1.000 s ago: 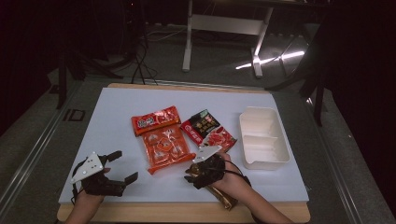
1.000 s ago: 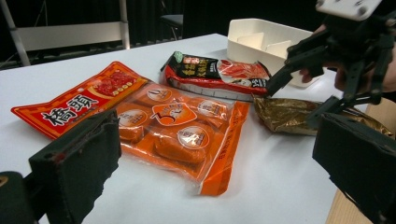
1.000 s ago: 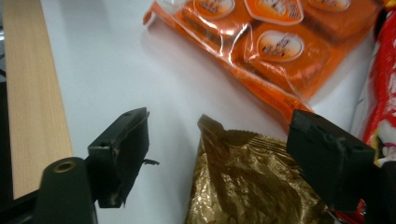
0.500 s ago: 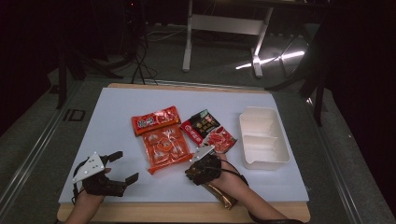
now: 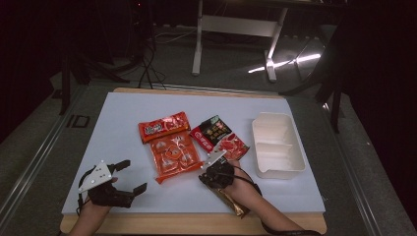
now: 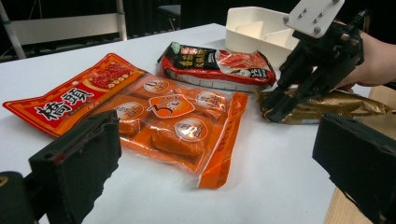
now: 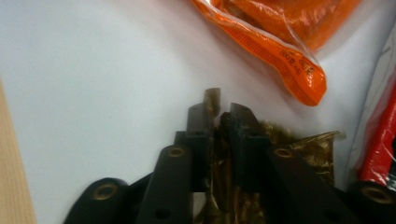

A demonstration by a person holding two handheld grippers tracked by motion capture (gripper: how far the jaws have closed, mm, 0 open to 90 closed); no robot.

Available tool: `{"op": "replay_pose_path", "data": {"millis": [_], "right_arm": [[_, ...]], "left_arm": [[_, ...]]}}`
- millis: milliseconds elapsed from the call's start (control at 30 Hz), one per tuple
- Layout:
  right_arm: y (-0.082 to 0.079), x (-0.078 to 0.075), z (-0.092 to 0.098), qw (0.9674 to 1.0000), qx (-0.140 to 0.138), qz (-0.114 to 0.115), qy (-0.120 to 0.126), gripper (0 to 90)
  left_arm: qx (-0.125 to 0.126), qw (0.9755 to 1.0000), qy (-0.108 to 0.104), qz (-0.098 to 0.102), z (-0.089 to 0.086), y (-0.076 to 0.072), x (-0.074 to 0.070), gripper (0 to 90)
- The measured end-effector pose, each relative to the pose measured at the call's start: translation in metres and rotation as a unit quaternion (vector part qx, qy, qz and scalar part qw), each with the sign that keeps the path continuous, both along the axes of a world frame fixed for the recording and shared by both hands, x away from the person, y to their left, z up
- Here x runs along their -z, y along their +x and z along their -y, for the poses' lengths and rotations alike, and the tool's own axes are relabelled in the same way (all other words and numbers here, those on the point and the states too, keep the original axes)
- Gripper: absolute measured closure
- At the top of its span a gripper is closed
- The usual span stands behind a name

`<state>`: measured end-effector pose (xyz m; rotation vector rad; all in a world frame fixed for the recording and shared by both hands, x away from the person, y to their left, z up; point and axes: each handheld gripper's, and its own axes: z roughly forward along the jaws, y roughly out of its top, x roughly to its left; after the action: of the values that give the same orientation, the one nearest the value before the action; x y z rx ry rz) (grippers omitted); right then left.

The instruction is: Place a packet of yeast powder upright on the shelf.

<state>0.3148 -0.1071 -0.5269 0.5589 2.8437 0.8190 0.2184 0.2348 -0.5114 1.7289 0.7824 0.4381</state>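
A gold foil packet (image 5: 232, 202) lies near the table's front edge, partly under the person's right hand. My right gripper (image 5: 210, 173) points down at the packet's far end. Its jaws have just been closing, and in the right gripper view (image 7: 218, 116) they pinch the crinkled gold foil (image 7: 285, 140) between them. The left gripper view shows that same gripper (image 6: 276, 105) tipped onto the gold packet (image 6: 331, 105). My left gripper (image 5: 132, 177) rests at the front left, jaws wide apart (image 6: 217, 163), nothing between them.
An orange snack pack (image 5: 173, 153), a red packet (image 5: 163, 125) and a black-and-red packet (image 5: 219, 136) lie mid-table. A white divided tray (image 5: 278, 145) stands to the right. The wooden table edge (image 5: 196, 223) runs along the front.
The right gripper's jaws have come together on the end of the gold packet. The left gripper has stayed where it was.
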Motion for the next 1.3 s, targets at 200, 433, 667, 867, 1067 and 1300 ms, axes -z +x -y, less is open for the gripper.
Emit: {"op": "replay_pose_path", "data": {"millis": [200,433,667,867,1067,1300], "right_arm": [[-0.001,-0.002,-0.002,0.9999,-0.001,0.008,-0.008,86.0],[-0.005,-0.017,0.006,0.9995,0.007,-0.004,0.031,88.4],[-0.013,-0.036,0.007,0.9982,0.004,0.018,0.058,88.9],[-0.019,-0.058,0.009,0.9951,0.003,0.036,0.091,89.2],[-0.016,-0.081,0.018,0.9898,0.021,0.046,0.133,89.2],[-0.01,-0.109,0.033,0.9804,0.044,0.075,0.177,89.2]], "left_arm": [[0.0,1.0,0.0,-0.001,0.0,0.0,0.0,1.7],[0.0,1.0,0.004,-0.002,0.0,0.0,0.001,1.7],[0.0,1.0,0.004,-0.003,0.0,0.001,0.001,1.7],[0.0,1.0,0.005,-0.003,0.001,0.001,0.001,1.7],[0.0,1.0,0.005,-0.003,0.001,0.001,0.001,1.7],[0.0,1.0,0.005,-0.004,0.001,0.002,0.001,1.7]]}}
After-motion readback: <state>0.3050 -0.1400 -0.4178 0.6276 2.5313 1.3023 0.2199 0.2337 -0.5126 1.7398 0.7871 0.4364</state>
